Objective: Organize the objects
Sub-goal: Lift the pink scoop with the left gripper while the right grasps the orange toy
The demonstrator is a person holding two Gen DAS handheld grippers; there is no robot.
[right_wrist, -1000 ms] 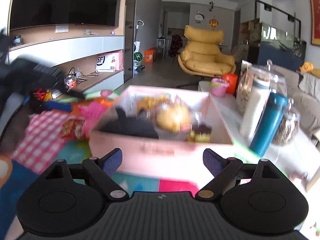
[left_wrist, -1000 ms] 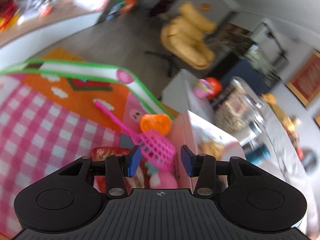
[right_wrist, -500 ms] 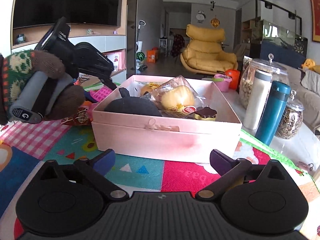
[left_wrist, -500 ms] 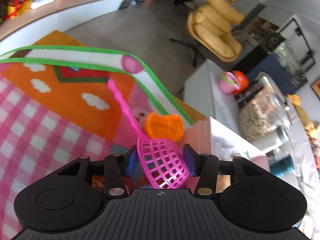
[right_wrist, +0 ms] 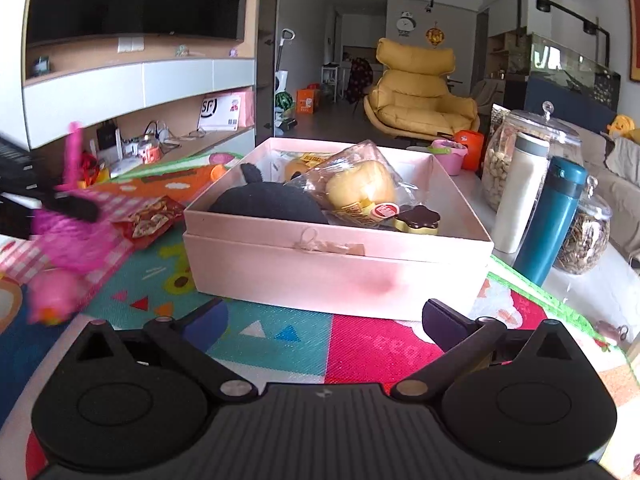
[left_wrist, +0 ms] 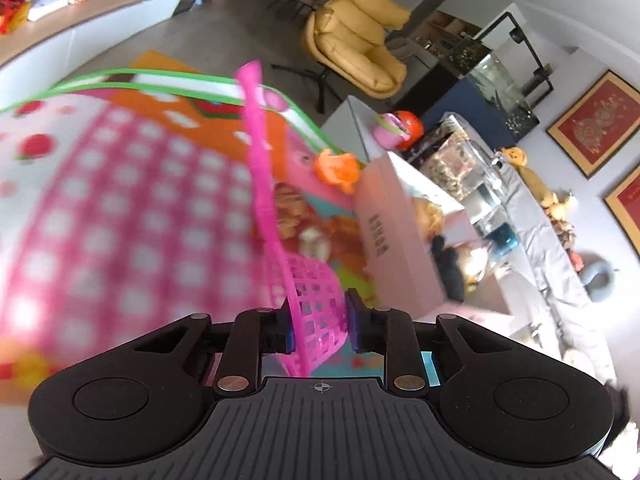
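My left gripper (left_wrist: 319,326) is shut on the mesh head of a pink toy strainer (left_wrist: 316,308), its long handle (left_wrist: 258,152) pointing up and away above the play mat. The strainer shows blurred at the left in the right wrist view (right_wrist: 76,236). The pink box (right_wrist: 336,264) sits on the mat and holds a black plush, a wrapped yellow bun and a small brown star-shaped item. It also shows in the left wrist view (left_wrist: 396,240), to the right of the strainer. My right gripper (right_wrist: 320,320) is open and empty just in front of the box.
On the mat lie a red snack packet (right_wrist: 150,218), an orange toy (left_wrist: 336,168) and a pink toy (right_wrist: 54,296). A white bottle (right_wrist: 520,192), a teal flask (right_wrist: 552,224) and glass jars (right_wrist: 508,152) stand on the low table to the right.
My left gripper has closed on the strainer's mesh head and lifted it off the mat, swinging towards the box. The right gripper has stayed open in front of the box.
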